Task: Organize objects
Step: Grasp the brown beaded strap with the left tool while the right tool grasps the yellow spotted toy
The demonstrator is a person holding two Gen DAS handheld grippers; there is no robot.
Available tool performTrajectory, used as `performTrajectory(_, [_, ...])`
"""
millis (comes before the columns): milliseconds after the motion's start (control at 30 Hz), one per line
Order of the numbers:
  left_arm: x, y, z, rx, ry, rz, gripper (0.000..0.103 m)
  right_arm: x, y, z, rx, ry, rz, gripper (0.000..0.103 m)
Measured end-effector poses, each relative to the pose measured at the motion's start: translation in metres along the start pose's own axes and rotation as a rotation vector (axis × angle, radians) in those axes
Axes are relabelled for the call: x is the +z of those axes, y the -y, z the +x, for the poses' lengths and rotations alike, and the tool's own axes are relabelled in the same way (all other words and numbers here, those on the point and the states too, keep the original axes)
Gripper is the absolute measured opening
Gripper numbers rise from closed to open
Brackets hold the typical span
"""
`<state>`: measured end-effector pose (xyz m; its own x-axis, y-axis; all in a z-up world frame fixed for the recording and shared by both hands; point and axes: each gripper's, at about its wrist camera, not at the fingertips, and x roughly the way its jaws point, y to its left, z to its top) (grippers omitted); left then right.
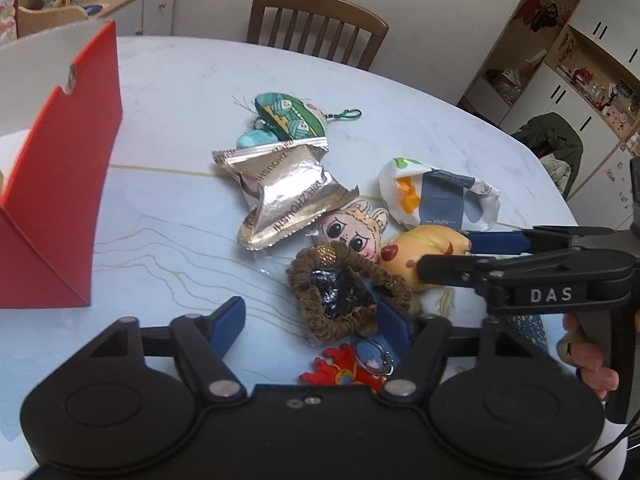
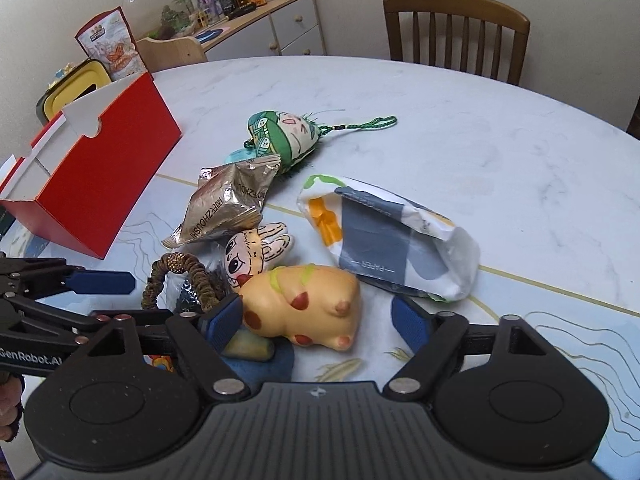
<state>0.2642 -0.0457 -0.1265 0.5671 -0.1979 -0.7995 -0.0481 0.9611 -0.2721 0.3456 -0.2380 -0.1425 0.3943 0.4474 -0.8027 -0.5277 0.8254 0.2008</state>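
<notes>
A pile of small objects lies on the pale table (image 1: 180,92): a brown braided hair tie (image 1: 348,292) over black foil, a silver snack wrapper (image 1: 284,196), a cartoon-face charm (image 1: 356,232), a yellow spotted squishy toy (image 2: 304,304), a crumpled paper bag (image 2: 388,236), a green embroidered sachet (image 1: 292,116), and a red keychain (image 1: 344,368). My left gripper (image 1: 312,320) is open around the hair tie. My right gripper (image 2: 320,320) is open around the squishy toy; it also shows in the left wrist view (image 1: 444,252). An open red box (image 2: 100,184) stands at left.
A wooden chair (image 2: 456,32) stands at the table's far side. A sideboard (image 2: 256,28) with clutter lines the back wall. Shelving (image 1: 580,40) and a chair draped with a green jacket (image 1: 552,144) stand to the right. A yellow bin (image 2: 76,84) sits behind the box.
</notes>
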Motion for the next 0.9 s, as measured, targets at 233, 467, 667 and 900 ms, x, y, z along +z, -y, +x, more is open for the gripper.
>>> performTrajectory(233, [0.002,-0.004,0.002,-0.052,-0.008,-0.024,0.042,0.001,-0.003,0.005,0.022,-0.001,-0.001,0.072])
performTrajectory(467, [0.002,-0.006,0.001,-0.082,-0.014,-0.043,0.025,0.001,-0.005,0.006,0.032,0.002,0.004,0.064])
performTrajectory(667, [0.001,-0.005,0.001,-0.083,-0.024,-0.049,0.013,0.0,-0.006,0.004,0.02,0.006,0.02,0.062])
performTrajectory(900, [0.002,0.001,-0.008,-0.083,-0.018,-0.04,0.007,-0.002,-0.008,-0.004,0.01,0.021,0.04,0.058])
